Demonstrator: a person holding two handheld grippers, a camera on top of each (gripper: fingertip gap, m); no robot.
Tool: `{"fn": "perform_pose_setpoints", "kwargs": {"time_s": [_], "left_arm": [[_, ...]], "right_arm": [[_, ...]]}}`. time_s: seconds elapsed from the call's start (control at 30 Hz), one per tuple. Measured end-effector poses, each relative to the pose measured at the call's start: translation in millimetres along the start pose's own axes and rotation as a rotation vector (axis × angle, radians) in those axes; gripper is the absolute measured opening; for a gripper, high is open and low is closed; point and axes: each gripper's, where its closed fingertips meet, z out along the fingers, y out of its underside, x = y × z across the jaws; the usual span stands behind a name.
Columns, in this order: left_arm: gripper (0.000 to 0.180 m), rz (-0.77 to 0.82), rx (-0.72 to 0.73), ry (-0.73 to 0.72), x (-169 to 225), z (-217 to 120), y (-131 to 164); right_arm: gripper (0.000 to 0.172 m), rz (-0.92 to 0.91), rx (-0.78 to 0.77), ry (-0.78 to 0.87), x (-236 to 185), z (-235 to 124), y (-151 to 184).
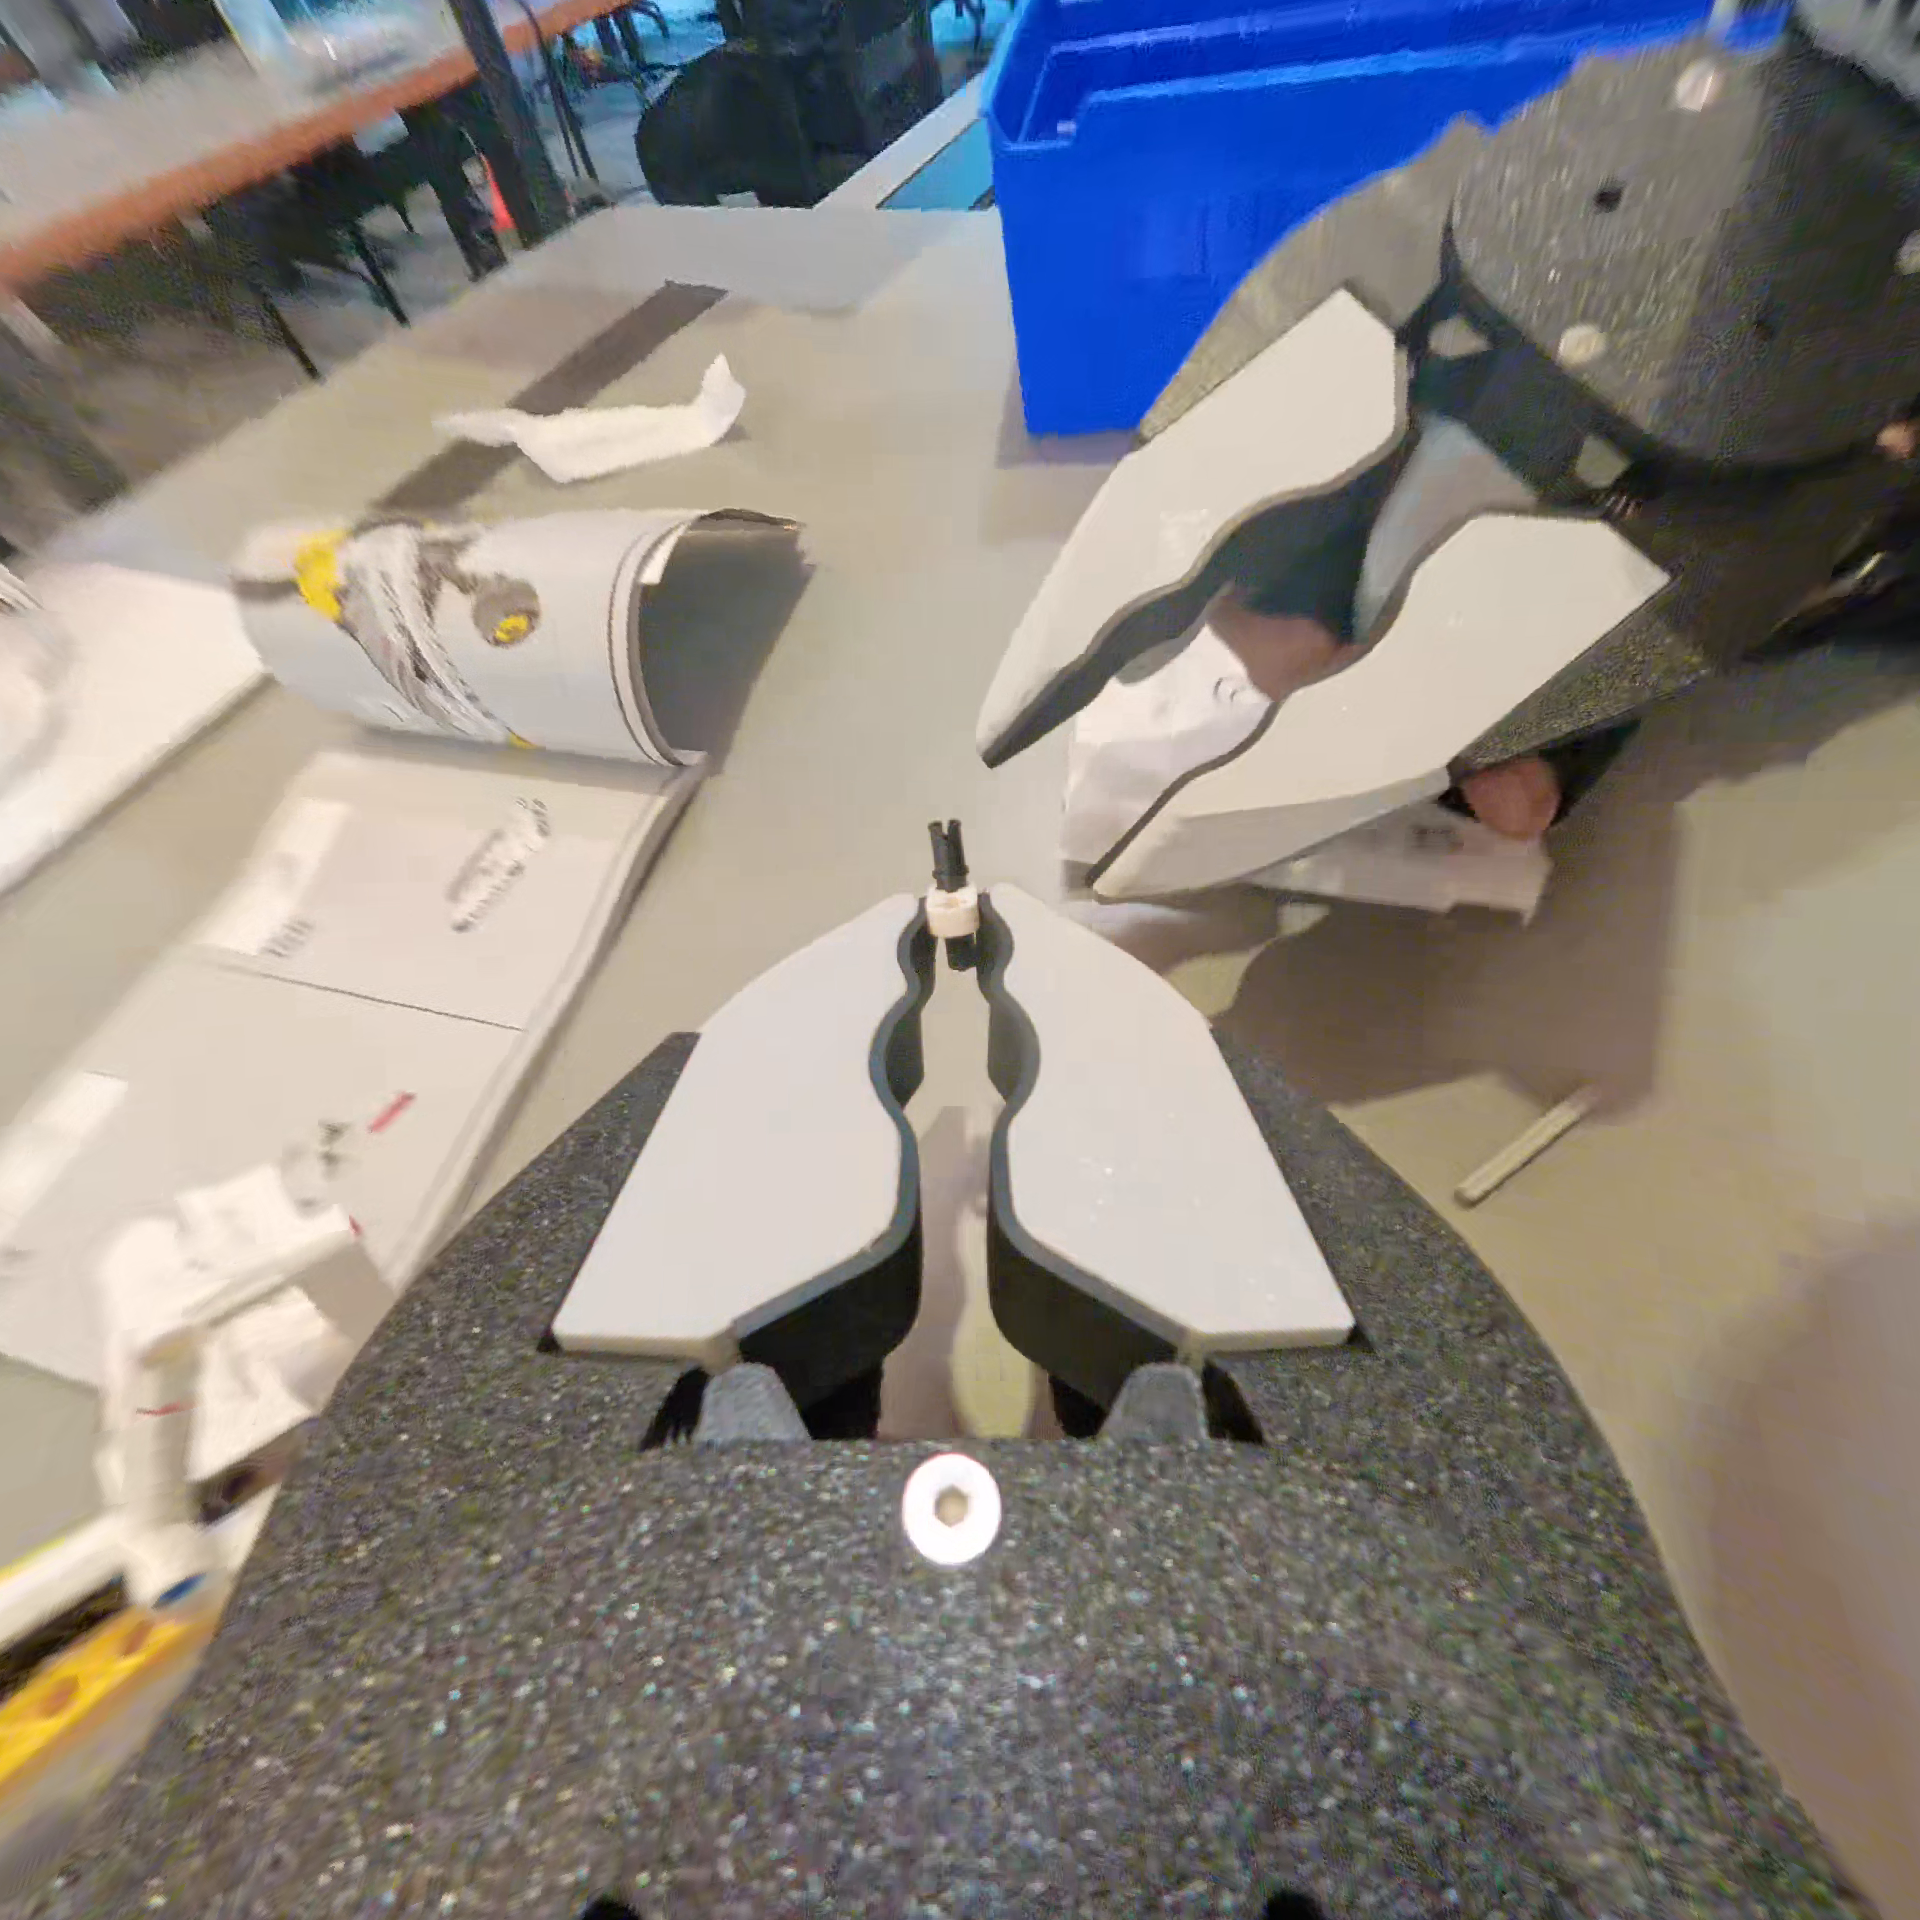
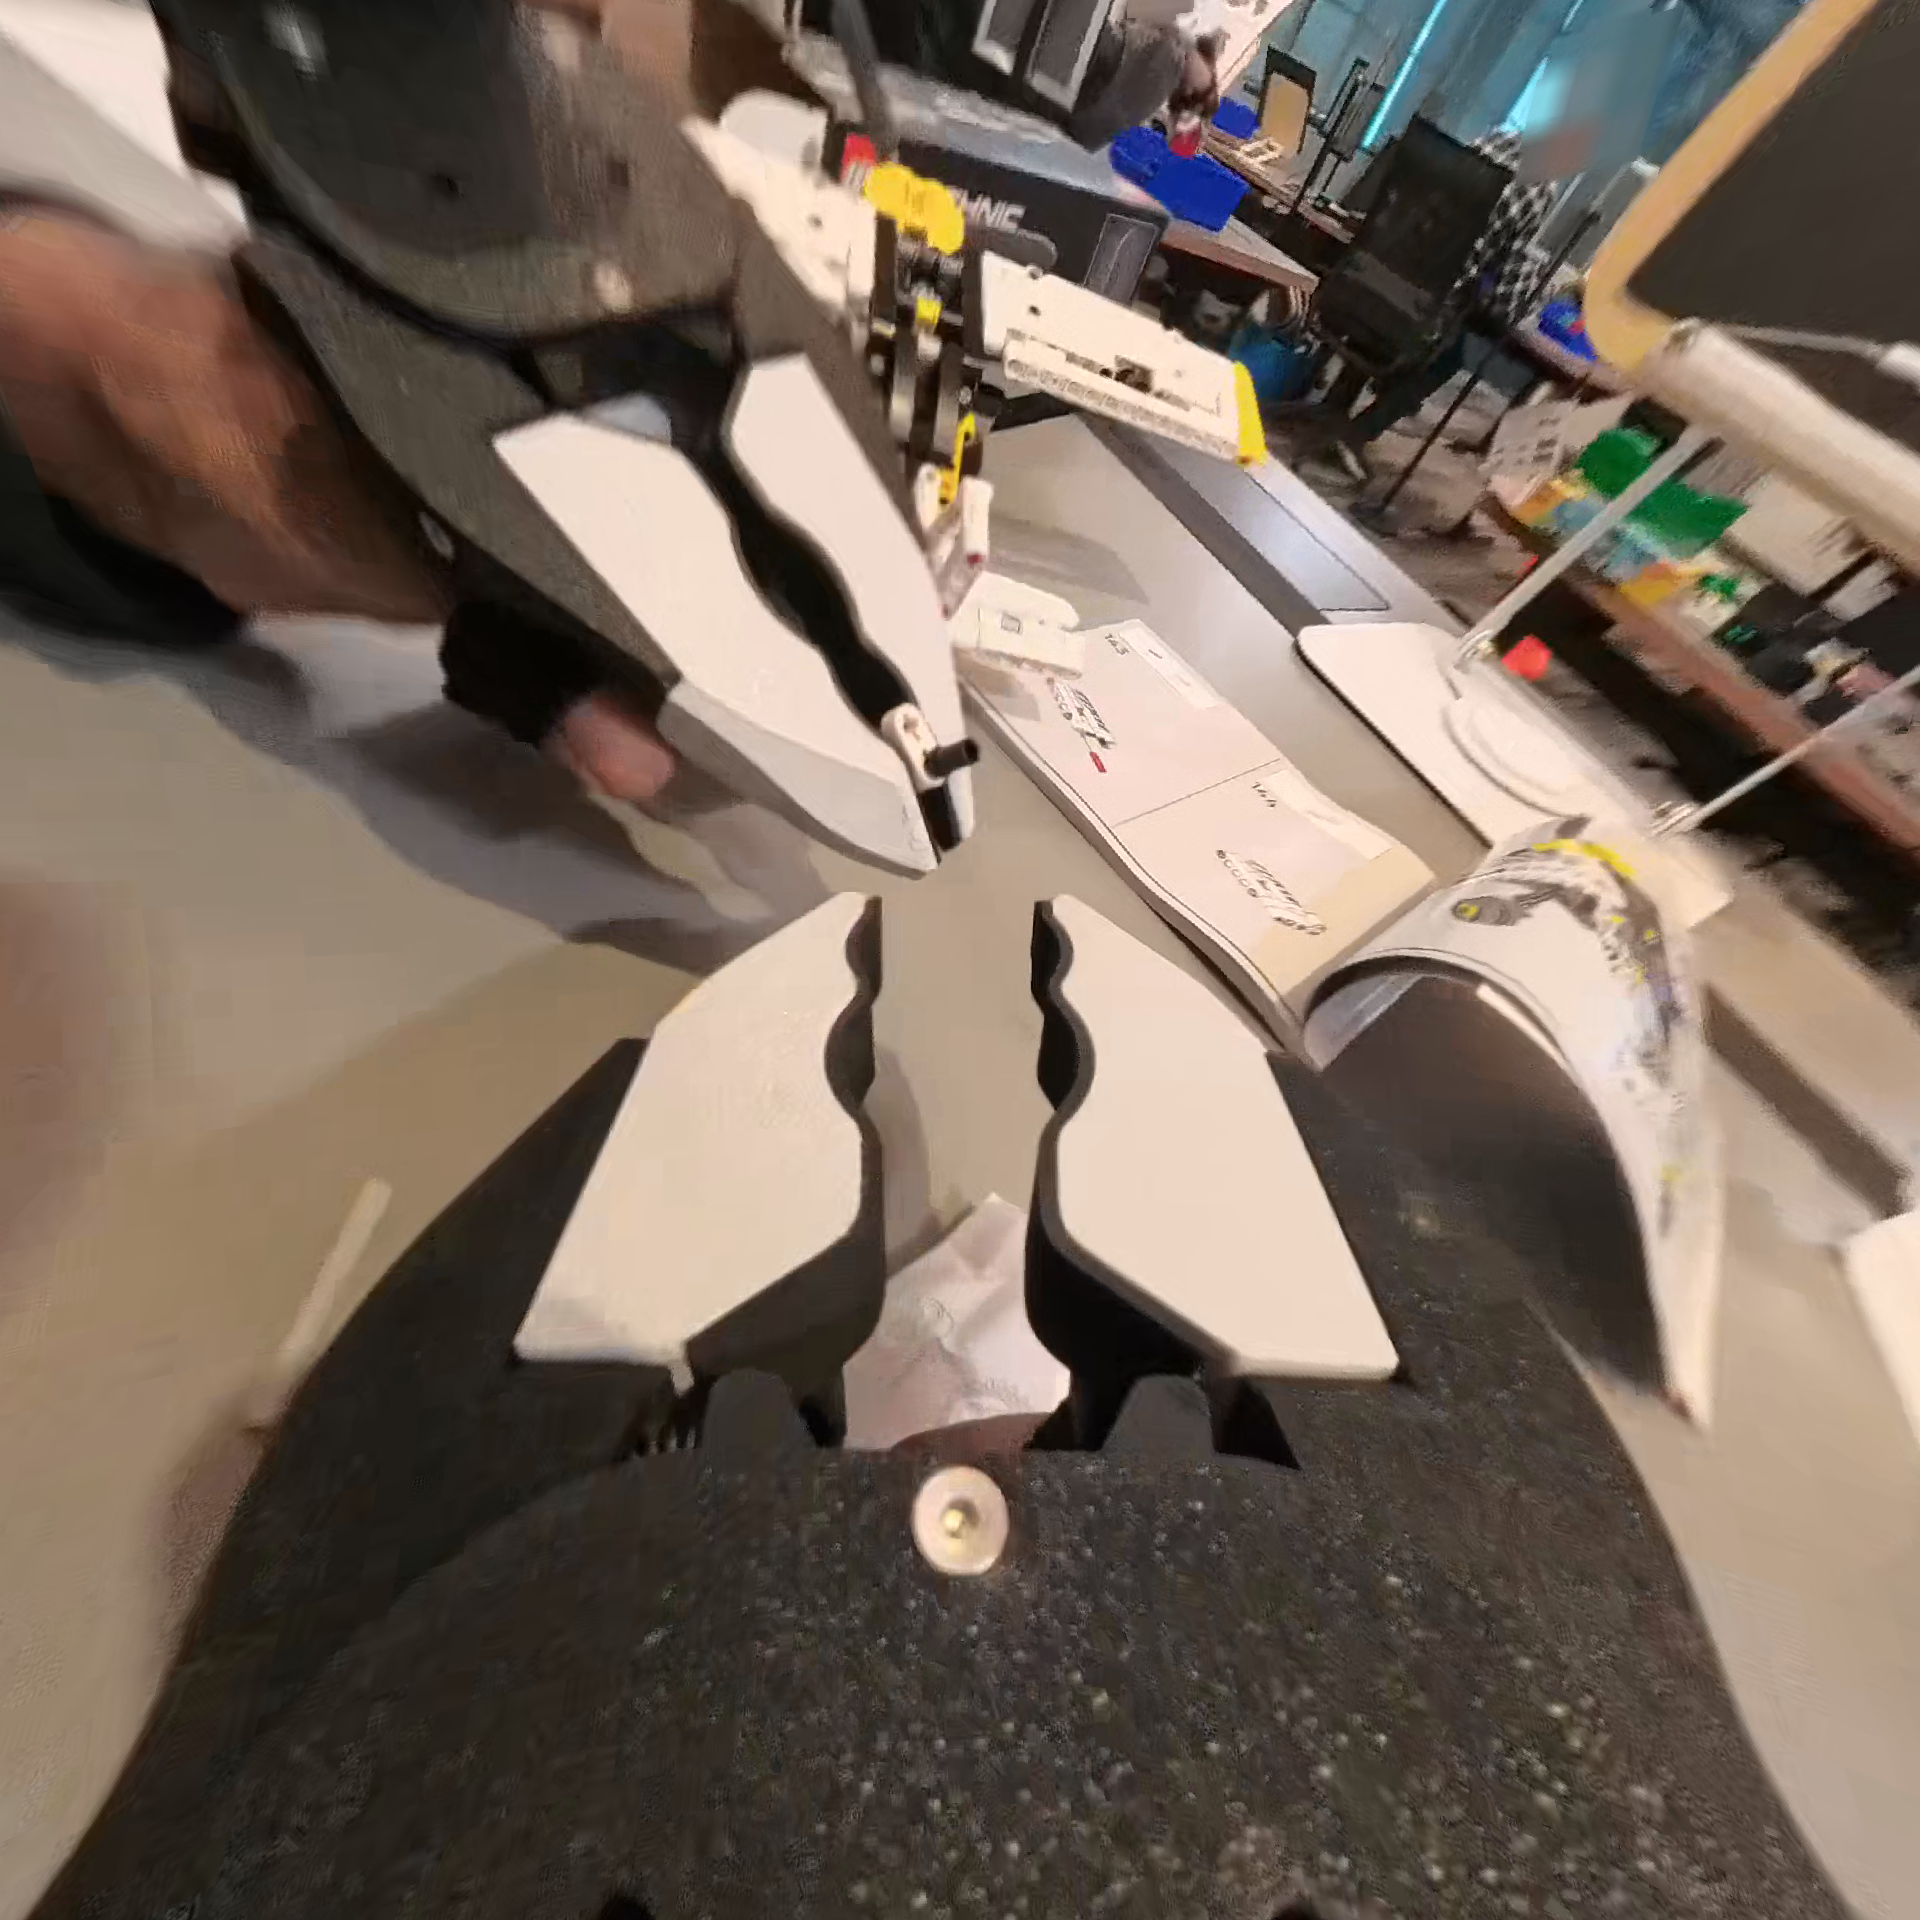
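My left gripper is shut on a small white connector piece with a black pin through it; the pin sticks out past the fingertips. The same piece shows in the right wrist view, pinched at the left gripper's tips. My right gripper is open and empty, its fingertips just below the left gripper's tips. In the left wrist view the right gripper stands open to the upper right, over a white plastic bag.
An open instruction booklet with a curled page lies on the grey table; it also shows in the right wrist view. A blue bin stands behind. A white and yellow brick model stands farther back. A thin white rod lies at right. Less than 4 cm separates the two grippers' tips.
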Motion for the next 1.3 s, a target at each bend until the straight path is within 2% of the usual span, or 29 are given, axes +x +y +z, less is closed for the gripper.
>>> {"fn": "perform_pose_setpoints", "kwargs": {"time_s": [0.17, 0.23, 0.37, 0.57, 0.67, 0.87, 1.13, 1.3], "left_arm": [[0.008, -0.262, 0.078, 0.110, 7.5, -1.1, -9.2], [0.008, -0.283, 0.113, 0.127, 13.0, -2.0, -16.9], [0.008, -0.226, 0.193, 0.148, 27.8, -5.9, -33.2], [0.008, -0.135, 0.270, 0.153, 38.3, -10.4, -44.4], [0.007, -0.148, 0.298, 0.184, 41.0, -10.5, -45.3], [0.007, -0.220, 0.336, 0.249, 43.1, -11.8, -48.9], [0.005, -0.299, 0.276, 0.262, 35.3, -12.8, -44.4], [0.005, -0.279, 0.216, 0.225, 30.1, -13.4, -37.5]], "right_arm": [[0.028, 0.315, 0.104, -0.079, 4.3, -0.4, -23.6], [0.028, 0.423, 0.144, -0.129, 1.5, -0.2, -33.4], [0.028, 0.551, 0.201, -0.187, -3.0, -2.8, -45.3], [0.015, 0.557, 0.262, -0.228, -11.0, -10.4, -55.0], [0.004, 0.562, 0.279, -0.254, -15.7, -11.2, -58.4], [0.003, 0.584, 0.288, -0.282, -14.4, -12.6, -60.2], [0.003, 0.694, 0.299, -0.297, -5.9, -7.6, -59.8], [0.002, 0.664, 0.265, -0.300, -6.1, -1.5, -58.1]]}}
